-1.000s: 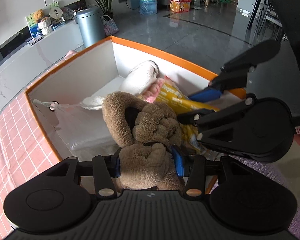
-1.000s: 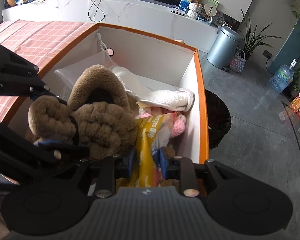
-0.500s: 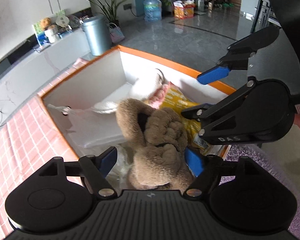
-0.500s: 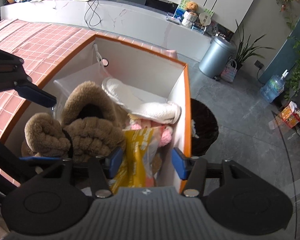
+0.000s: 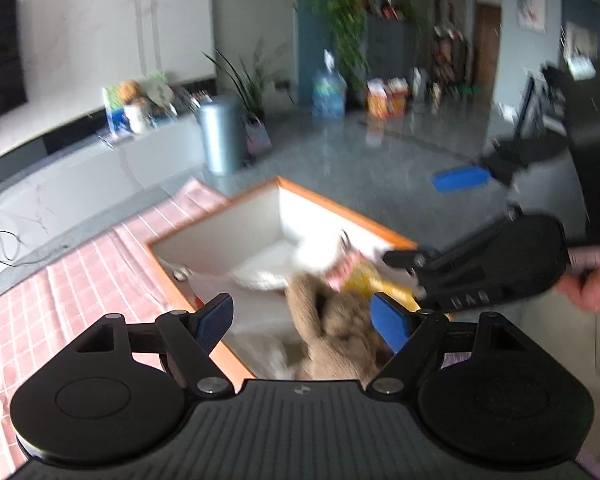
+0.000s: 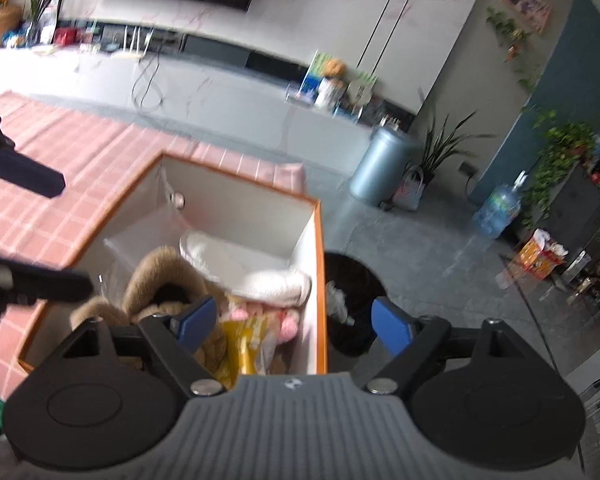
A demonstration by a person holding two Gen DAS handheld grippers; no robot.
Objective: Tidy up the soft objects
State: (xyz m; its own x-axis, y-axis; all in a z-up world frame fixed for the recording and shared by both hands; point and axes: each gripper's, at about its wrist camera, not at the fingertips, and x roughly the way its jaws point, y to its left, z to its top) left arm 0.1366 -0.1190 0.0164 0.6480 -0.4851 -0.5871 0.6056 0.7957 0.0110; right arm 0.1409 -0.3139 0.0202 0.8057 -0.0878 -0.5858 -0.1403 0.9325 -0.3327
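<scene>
A white box with an orange rim (image 5: 342, 210) (image 6: 319, 280) holds the soft things. In it lie a brown plush toy (image 5: 336, 328) (image 6: 160, 276), a white fluffy item (image 6: 256, 272), a pink one (image 6: 288, 322) and a yellow packet (image 6: 240, 340). My left gripper (image 5: 303, 324) hangs open above the plush and does not touch it. My right gripper (image 6: 294, 326) is over the box's right side. Its jaws are opening and the pads press on nothing. Each gripper shows in the other's view: the right gripper (image 5: 428, 220), the left gripper (image 6: 70, 236).
The box sits in a surface covered by a pink checked cloth (image 6: 60, 184) (image 5: 60, 280). A black bin (image 6: 352, 280) stands right beside the box. Farther off are a grey trash can (image 6: 384, 168) (image 5: 222, 136), a water bottle (image 6: 496, 212), potted plants and grey floor.
The left gripper let go of the brown plush and the right let go of the yellow packet. Both opened wide and rose away from the box; the view tilted up.
</scene>
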